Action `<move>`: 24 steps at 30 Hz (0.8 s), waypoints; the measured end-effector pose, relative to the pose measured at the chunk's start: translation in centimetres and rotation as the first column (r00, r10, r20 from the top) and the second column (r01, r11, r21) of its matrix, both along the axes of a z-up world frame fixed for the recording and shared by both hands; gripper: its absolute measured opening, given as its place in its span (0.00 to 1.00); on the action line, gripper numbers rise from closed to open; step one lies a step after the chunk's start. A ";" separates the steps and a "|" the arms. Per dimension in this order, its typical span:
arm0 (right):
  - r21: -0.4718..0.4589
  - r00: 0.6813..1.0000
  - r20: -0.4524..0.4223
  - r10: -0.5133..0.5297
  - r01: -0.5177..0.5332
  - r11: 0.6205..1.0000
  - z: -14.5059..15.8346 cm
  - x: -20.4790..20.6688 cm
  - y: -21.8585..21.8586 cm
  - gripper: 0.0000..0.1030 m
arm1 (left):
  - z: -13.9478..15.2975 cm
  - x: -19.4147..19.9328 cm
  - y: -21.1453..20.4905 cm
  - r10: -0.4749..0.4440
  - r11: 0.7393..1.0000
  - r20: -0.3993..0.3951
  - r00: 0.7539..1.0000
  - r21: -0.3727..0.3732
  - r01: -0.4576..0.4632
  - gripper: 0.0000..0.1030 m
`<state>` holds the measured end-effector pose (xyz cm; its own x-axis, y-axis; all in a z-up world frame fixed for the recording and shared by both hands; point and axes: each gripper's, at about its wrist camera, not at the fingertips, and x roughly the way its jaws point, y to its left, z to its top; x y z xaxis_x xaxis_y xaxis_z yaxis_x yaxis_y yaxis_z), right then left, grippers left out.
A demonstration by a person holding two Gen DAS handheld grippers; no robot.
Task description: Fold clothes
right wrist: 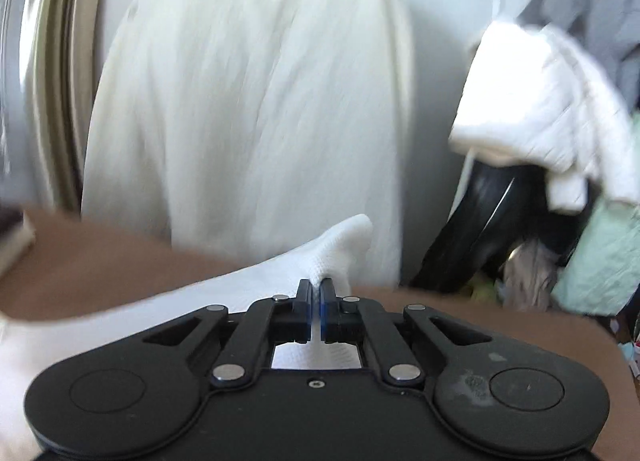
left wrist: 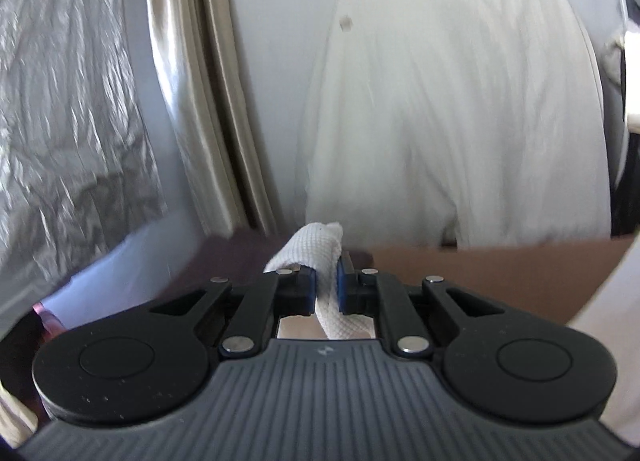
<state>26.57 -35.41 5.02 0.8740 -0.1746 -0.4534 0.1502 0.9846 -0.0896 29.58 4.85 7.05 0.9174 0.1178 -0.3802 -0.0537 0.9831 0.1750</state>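
White garment (right wrist: 328,257) stretched sideways between grippers, left gripper (left wrist: 327,281) jaws pinching it, right gripper (right wrist: 317,301) jaws clamped on it

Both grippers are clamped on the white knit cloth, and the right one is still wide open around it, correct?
Not quite. The right gripper is shut, pinching the white knit cloth, as the right wrist view shows. The left gripper is clamped on cloth too.

Both black grippers have blue-padded fingers (left wrist: 310,287), silver rivets, seemingly ribbed grey housing.
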 end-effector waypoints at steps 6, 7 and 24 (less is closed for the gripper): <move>-0.120 1.000 0.017 0.014 -0.011 0.993 2.0 2.5 1.0 0.03 | 1.6 4.6 -0.5 0.069 0.993 0.078 0.995 0.094 -0.076 0.09; -0.143 1.000 0.025 0.013 -0.010 0.990 2.2 3.4 1.2 0.03 | 1.5 5.5 -0.5 0.091 0.989 0.084 0.992 0.109 -0.100 0.09; 0.244 0.966 -0.147 -0.211 0.242 0.939 -7.0 -4.6 -9.6 0.70 | -8.5 1.3 -0.2 -0.029 0.993 -0.236 0.971 -0.115 0.001 0.56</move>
